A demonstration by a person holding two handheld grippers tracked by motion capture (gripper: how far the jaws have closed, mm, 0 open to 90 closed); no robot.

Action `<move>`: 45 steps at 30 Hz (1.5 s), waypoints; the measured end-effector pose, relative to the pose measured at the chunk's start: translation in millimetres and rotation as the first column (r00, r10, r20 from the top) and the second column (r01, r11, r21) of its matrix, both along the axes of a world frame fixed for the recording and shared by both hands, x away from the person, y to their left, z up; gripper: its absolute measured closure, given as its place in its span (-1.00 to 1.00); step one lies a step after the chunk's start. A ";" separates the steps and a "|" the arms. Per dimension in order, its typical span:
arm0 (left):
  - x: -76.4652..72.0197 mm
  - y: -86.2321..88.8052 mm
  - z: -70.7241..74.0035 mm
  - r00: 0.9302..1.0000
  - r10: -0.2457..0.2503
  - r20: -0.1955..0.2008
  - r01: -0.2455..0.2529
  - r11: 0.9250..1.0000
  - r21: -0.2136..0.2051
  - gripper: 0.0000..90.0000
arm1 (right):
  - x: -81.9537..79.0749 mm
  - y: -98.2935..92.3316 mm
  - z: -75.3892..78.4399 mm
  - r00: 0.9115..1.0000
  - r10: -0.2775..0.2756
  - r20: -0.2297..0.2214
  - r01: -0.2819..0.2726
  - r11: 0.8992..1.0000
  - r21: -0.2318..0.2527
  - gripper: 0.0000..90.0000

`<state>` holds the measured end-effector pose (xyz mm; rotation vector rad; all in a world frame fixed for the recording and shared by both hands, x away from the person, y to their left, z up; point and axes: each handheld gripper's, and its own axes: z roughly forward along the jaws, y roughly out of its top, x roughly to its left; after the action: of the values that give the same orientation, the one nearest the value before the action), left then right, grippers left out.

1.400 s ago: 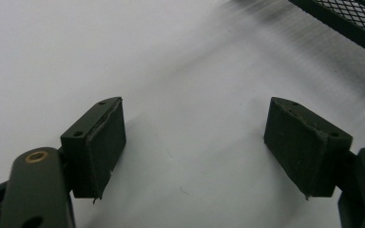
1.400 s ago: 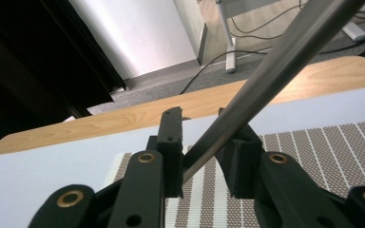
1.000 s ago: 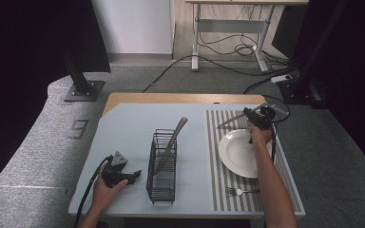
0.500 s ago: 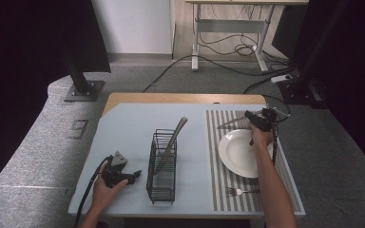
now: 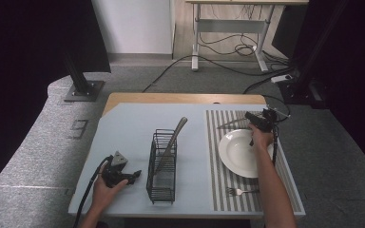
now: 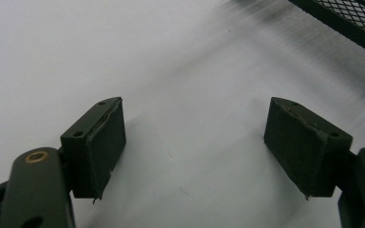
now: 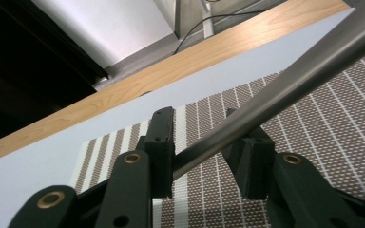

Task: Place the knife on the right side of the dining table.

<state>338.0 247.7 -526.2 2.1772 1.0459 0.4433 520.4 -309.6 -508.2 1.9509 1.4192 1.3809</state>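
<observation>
Between the fingers (image 7: 160,142) of the right gripper (image 7: 204,156) runs a metal utensil handle (image 7: 285,80), slanting from the lower middle of the right gripper view up to its upper right corner. The jaws have just been opening; the handle still lies in the gap, against the left finger, while the right finger seems to stand a little off it, so whether any grip remains I cannot tell. In the high view this gripper (image 5: 259,121) sits right of centre, above the white plate (image 5: 240,154) on the striped placemat (image 5: 218,185), the utensil (image 5: 230,123) pointing left.

That loosening suggests the piece is being let go or re-gripped.

The left gripper (image 6: 195,142) rests on the tabletop (image 5: 128,123) at lower left, fingers wide apart and empty, beside the wire basket (image 5: 162,171) with a utensil leaning in it. A fork (image 5: 240,191) lies near the placemat's lower edge.
</observation>
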 end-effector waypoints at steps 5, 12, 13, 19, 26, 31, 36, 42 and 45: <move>0.0 0.0 0.0 1.000 0.000 0.000 0.000 1.000 0.001 -0.53 | 0.4 0.6 -0.4 1.000 -0.013 -0.014 0.013 1.000 -0.006 0.39; 0.0 0.0 0.0 1.000 0.000 0.000 0.000 1.000 0.001 -0.53 | 0.9 -0.5 -2.1 0.999 -0.026 -0.038 0.026 1.000 -0.005 0.36; 0.0 0.0 0.0 1.000 0.000 0.000 0.000 1.000 0.000 -0.53 | 0.9 -0.2 -1.8 0.999 -0.028 -0.042 0.027 1.000 -0.009 0.36; 0.1 0.0 0.0 1.000 0.000 0.000 0.000 1.000 0.000 -0.53 | 1.7 -0.4 -2.0 0.998 -0.034 -0.056 0.033 0.999 -0.013 0.34; 0.1 0.0 0.0 1.000 0.001 0.000 -0.001 1.000 0.000 -0.53 | 2.8 -0.3 -1.9 0.996 -0.042 -0.074 0.041 0.999 -0.024 0.32; 0.1 0.0 0.0 1.000 0.000 0.000 0.000 1.000 0.000 -0.53 | 3.1 -0.6 -1.8 0.995 -0.045 -0.085 0.043 0.999 -0.030 0.30; 0.1 0.0 0.0 1.000 0.001 0.000 -0.001 1.000 0.000 -0.53 | 3.4 -0.9 -1.7 0.994 -0.049 -0.098 0.045 0.998 -0.041 0.28; 0.0 0.0 0.0 1.000 0.001 0.000 -0.001 1.000 0.000 -0.53 | 6.8 -3.7 -0.9 0.987 -0.047 -0.155 0.042 0.999 -0.031 0.24; 0.1 0.0 0.0 1.000 0.000 0.000 0.000 1.000 0.000 -0.53 | 8.3 -4.3 -1.2 0.984 -0.049 -0.170 0.045 0.999 -0.027 0.24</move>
<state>338.1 247.8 -526.2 2.1775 1.0463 0.4432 528.7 -314.0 -509.4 2.1165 1.4459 1.1963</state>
